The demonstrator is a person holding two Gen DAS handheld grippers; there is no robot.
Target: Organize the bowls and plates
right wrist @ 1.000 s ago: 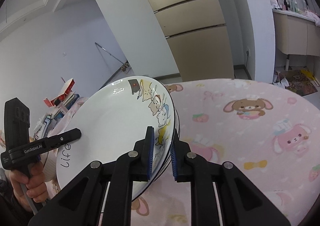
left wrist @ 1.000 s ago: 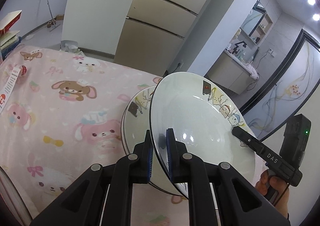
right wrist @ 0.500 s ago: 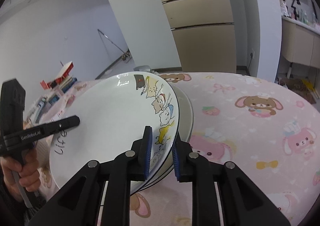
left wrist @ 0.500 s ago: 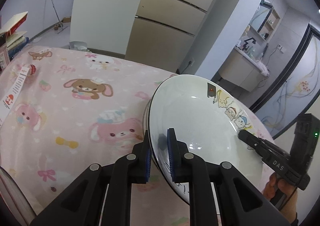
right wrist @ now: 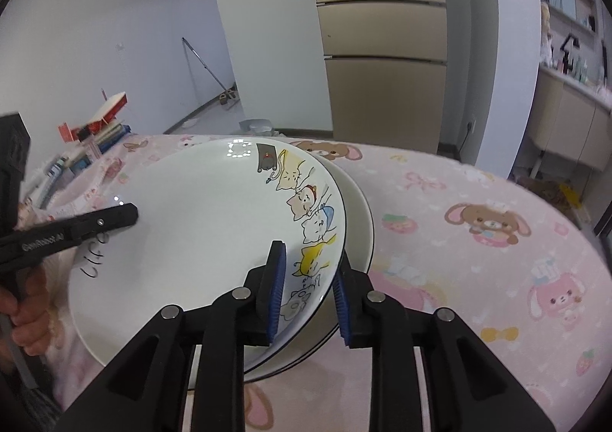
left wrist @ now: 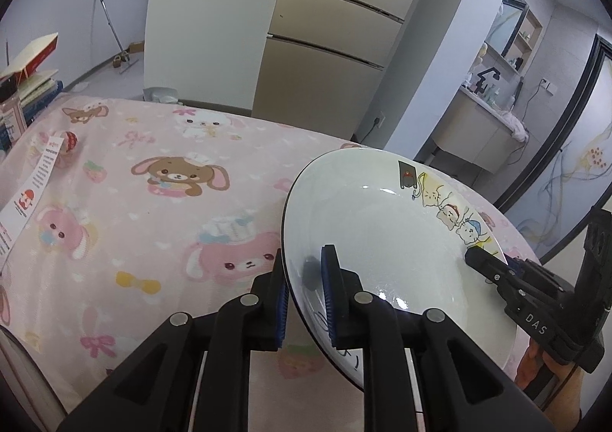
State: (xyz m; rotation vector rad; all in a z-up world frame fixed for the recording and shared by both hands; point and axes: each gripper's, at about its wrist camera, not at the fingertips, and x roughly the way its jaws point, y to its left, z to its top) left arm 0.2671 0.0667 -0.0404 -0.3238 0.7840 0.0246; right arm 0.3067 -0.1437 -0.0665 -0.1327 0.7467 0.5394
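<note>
A white plate with cartoon cats on its rim [left wrist: 382, 233] [right wrist: 199, 225] lies tilted on a second white plate [right wrist: 359, 217], which shows only as a crescent at the right. My left gripper [left wrist: 304, 279] [right wrist: 126, 212] is shut on the top plate's near-left rim. My right gripper [right wrist: 310, 294] [left wrist: 493, 263] straddles the opposite rim by the cat drawings. Its jaws are opening, with the rim between them and a gap at the pads. In the left wrist view the lower plate is hidden.
A pink cartoon-animal tablecloth [left wrist: 153, 202] [right wrist: 478, 260] covers the table. A paper strip [left wrist: 30, 194] and a stack of books [left wrist: 30, 80] [right wrist: 95, 133] sit at the far left edge. A person's hands [left wrist: 535, 367] [right wrist: 23, 298] grip the handles.
The top plate has sunk and levelled onto the lower plate, which now hides beneath it in the left wrist view. The right jaws have widened around the rim.
</note>
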